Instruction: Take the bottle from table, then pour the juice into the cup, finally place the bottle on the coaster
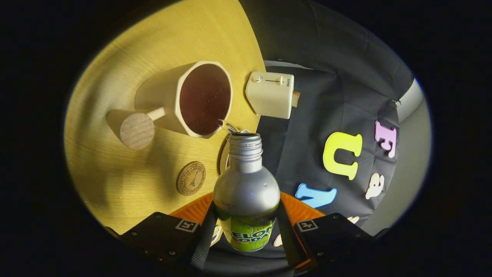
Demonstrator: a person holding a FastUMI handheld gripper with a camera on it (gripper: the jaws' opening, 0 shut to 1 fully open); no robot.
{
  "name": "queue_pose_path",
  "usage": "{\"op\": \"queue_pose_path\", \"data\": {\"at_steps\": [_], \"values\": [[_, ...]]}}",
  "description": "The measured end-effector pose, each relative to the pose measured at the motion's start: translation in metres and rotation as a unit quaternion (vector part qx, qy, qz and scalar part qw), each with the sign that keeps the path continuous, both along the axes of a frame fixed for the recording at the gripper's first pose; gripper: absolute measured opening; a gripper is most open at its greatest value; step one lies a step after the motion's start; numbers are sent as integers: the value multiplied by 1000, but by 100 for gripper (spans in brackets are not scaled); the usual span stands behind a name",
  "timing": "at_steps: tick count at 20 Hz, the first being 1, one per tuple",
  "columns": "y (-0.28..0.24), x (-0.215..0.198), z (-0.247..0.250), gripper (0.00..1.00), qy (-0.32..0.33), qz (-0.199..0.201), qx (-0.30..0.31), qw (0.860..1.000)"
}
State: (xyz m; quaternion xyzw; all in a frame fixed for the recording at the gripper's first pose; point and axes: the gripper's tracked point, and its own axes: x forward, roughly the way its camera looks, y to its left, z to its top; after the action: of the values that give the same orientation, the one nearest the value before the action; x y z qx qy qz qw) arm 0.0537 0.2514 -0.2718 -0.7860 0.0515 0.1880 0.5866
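Pouring is the step in hand, we judge. Our gripper (pixel 246 238) is clenched on the bottle (pixel 246 192), one finger pressing each side of its body. The bottle is tilted, its open mouth just beside the rim of the cup (pixel 192 100), and a thin stream goes into the dark liquid there. The coaster (pixel 191 178) lies on the table (pixel 127 192), near the bottle. Next we must bring the bottle upright, then set it on the coaster.
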Motion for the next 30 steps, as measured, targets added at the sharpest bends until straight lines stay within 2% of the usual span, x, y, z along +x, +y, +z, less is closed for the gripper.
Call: {"op": "queue_pose_path", "data": {"at_steps": [30], "values": [[12,7,37,77,-39,39,-25,998]]}}
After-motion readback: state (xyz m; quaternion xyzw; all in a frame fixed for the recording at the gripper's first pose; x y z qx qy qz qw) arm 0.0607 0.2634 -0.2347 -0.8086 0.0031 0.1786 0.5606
